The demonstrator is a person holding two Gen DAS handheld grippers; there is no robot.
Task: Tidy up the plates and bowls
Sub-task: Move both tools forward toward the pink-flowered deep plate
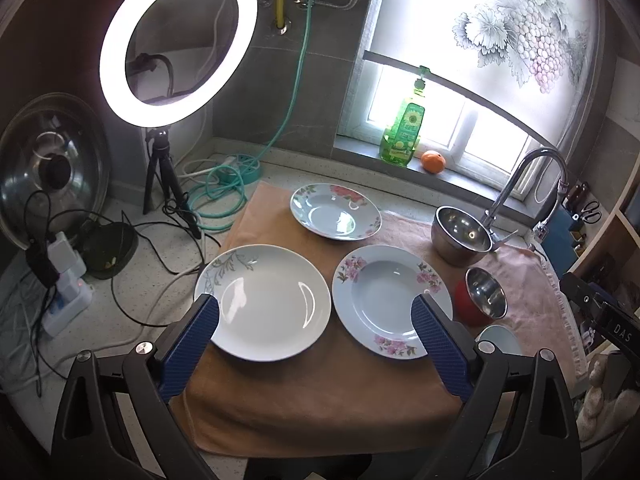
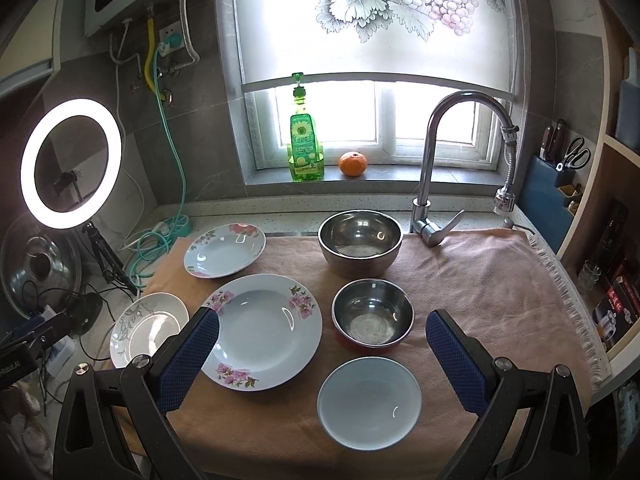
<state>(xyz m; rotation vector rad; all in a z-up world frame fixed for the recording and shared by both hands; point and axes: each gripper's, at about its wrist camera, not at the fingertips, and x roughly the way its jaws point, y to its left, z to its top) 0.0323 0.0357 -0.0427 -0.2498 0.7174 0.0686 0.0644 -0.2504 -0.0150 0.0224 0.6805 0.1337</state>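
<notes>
Left wrist view first: my left claw hangs above the brown towel with its blue ribbed pads spread wide and nothing between them, tilted downward toward the near edge of the white round plate with the grey leaf sprig. To lift that plate well, I judge I should come in low at its rim, slide one pad under the lip and close gently, since glazed china is slick. Just right of it sits the deep white plate with pink blossoms, and behind both the rose-patterned deep plate. My right claw is likewise spread and empty, angled down over the small steel bowl in a red shell, with the plain pale-blue saucer nearer and the large steel bowl farther, beside the chrome tap. Nothing is stacked yet.
</notes>
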